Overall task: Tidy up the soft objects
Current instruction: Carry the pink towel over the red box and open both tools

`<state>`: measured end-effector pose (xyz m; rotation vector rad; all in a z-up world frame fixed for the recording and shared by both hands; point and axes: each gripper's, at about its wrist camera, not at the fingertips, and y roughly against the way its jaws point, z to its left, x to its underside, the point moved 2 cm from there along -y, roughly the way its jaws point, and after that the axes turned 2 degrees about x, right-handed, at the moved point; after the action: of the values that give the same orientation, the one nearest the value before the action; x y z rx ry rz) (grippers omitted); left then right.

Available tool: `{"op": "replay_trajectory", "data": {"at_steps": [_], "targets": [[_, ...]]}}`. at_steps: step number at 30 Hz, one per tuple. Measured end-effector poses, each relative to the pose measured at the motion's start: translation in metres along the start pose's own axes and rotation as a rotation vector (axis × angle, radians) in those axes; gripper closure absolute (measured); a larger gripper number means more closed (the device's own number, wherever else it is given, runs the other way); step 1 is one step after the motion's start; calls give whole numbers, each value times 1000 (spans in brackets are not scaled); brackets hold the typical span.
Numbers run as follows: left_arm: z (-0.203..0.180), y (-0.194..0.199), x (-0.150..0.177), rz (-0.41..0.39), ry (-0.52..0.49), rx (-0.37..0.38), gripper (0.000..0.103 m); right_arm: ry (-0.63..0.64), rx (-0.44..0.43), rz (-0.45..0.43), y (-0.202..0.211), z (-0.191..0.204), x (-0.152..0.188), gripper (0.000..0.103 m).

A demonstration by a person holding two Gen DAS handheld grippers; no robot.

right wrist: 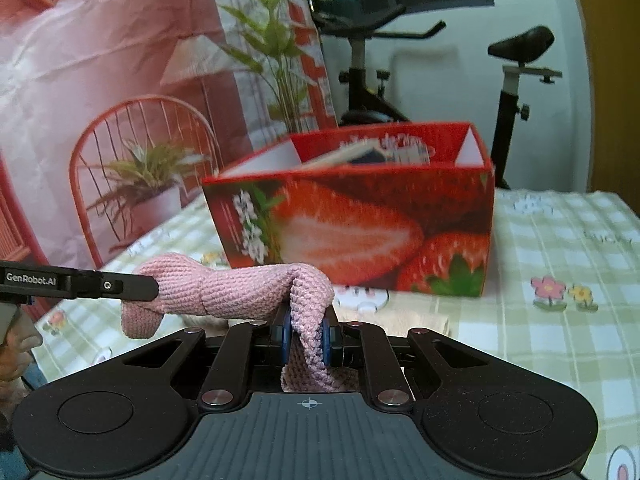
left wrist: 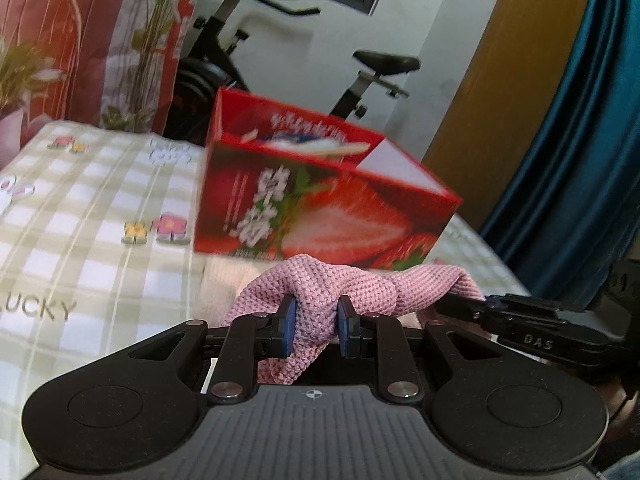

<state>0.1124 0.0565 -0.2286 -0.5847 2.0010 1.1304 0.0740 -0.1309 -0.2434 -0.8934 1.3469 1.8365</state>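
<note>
Left gripper (left wrist: 316, 330) and right gripper (right wrist: 306, 338): jaws clamped on pink knitted cloth (right wrist: 240, 290), held before strawberry box (right wrist: 360, 232).

left gripper (left wrist: 316, 326) clamps pink knit cloth (left wrist: 340, 288); box (left wrist: 320, 200) blurry, maybe open.

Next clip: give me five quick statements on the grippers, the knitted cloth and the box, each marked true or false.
1. Both grippers grip the same pink knitted cloth. True.
2. The left gripper is open and empty. False: its fingers clamp the cloth.
3. The red strawberry box stands open-topped behind the cloth. True.
4. The cloth is already inside the box. False: it hangs in front of it, between the left gripper and the right gripper.
5. The table has a plain white cover. False: the checked tablecloth has flower prints.
</note>
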Motion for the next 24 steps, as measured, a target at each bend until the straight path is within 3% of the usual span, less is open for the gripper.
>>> {"op": "replay_trajectory", "data": {"at_steps": [9,18,24], "targets": [[-24,12,-55,-108,-82,14,81,45,2,-96,9,1,-51,90],[-23,-17,-114,-145,-76,25,81,120,34,-172,-12,-16,-123,90],[-22,-52,-143,-121,-81,2,81,95,72,-161,-52,-42,-153,90]]}}
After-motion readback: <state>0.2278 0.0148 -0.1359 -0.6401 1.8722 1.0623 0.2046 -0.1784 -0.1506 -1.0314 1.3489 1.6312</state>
